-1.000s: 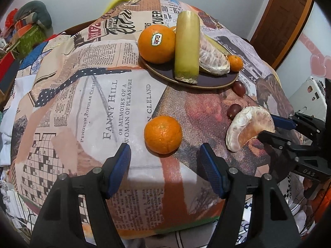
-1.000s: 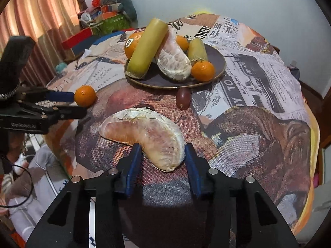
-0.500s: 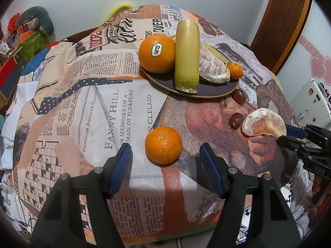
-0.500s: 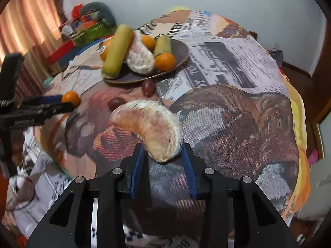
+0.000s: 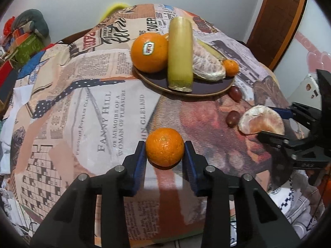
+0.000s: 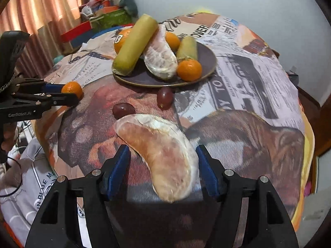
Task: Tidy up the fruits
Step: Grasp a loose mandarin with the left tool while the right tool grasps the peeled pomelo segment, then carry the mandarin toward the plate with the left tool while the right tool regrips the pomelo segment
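Note:
A small orange point(image 5: 164, 146) rests on the newspaper-print cloth near the table's front edge. My left gripper point(image 5: 164, 150) is closing on it, and both blue pads touch its sides. A peeled pomelo segment point(image 6: 161, 155) lies between the fingers of my right gripper point(image 6: 162, 150), whose jaws are opening. Its left pad stands clear of the segment and the right pad is close beside it. The brown plate point(image 5: 206, 93) behind holds a big stickered orange point(image 5: 149, 52), a yellow-green stalk point(image 5: 180, 55), another pomelo segment point(image 5: 206, 64) and a small mandarin point(image 5: 230, 67).
Two dark red grapes point(image 6: 164, 98) point(image 6: 123, 110) lie on the cloth between the plate point(image 6: 209, 62) and the pomelo segment. Boxes and clutter point(image 6: 107, 14) stand beyond the table's far left. A brown door point(image 5: 277, 20) is at the right. The cloth drops off at the table's rounded edge.
The left jaws have closed in from wide apart onto the small orange. The right jaws have spread away from the pomelo segment they were gripping, and the right gripper has shifted.

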Available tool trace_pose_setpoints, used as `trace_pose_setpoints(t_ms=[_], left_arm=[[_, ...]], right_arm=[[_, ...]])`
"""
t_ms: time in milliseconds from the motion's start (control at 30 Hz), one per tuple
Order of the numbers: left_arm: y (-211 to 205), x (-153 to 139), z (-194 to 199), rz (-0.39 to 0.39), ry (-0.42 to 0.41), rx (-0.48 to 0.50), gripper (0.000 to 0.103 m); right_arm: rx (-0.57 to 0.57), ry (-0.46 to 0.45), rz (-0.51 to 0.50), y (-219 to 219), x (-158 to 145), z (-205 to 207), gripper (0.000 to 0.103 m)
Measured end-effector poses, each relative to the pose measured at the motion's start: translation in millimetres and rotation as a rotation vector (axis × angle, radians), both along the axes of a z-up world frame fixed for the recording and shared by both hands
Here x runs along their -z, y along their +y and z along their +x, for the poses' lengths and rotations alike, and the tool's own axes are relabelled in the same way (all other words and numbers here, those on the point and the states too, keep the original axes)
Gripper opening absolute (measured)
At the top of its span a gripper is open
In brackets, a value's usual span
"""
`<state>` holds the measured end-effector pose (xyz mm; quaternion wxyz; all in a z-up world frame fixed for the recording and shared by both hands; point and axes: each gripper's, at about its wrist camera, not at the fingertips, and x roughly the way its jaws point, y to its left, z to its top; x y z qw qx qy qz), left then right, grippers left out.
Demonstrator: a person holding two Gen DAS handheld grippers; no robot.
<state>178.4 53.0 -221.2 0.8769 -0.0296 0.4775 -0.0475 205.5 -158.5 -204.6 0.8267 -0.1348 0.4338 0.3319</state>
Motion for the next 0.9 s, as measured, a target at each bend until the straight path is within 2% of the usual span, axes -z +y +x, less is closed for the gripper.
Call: trace_pose_setpoints(t_ms=[167,233,367,433,500,600,900], left_arm=[[-12.2,-3.5,1.0,-0.005,-0.010,0.035,0.036],[-16.4,-5.9,2.2,0.001,-0.020,0.043,0.036],[-20.8,-13.2,5.4,0.006,-0.043,0.051,0.036],[-21.9,-17.3,6.5,0.005,-0.054,0.051,0.036],[-22.4,-21.1,8.1,0.008,-0.065,0.051,0.036],[-23.1,-26.6,10.6,0.012,-0.080,0.049,0.036],[-19.7,-42.9,16.6,0.009,-0.123,0.034,0.036]], right_arm=[[0.043,-0.006,0.042,-6.1,-1.0,-0.7,0.049],[0.068,0.009,0.076,-12.0,-3.6,-0.4,0.040],[0.117,0.011,0.118,-24.2,-8.5,-2.5,0.036],[0.127,0.013,0.149,-29.1,-13.5,-4.0,0.027],[0.126,0.015,0.174,-31.7,-20.1,-4.5,0.023],[0.126,-0.022,0.161,-28.0,-27.6,-6.5,0.021],[0.127,-0.058,0.195,-27.0,-44.2,-1.6,0.019]])
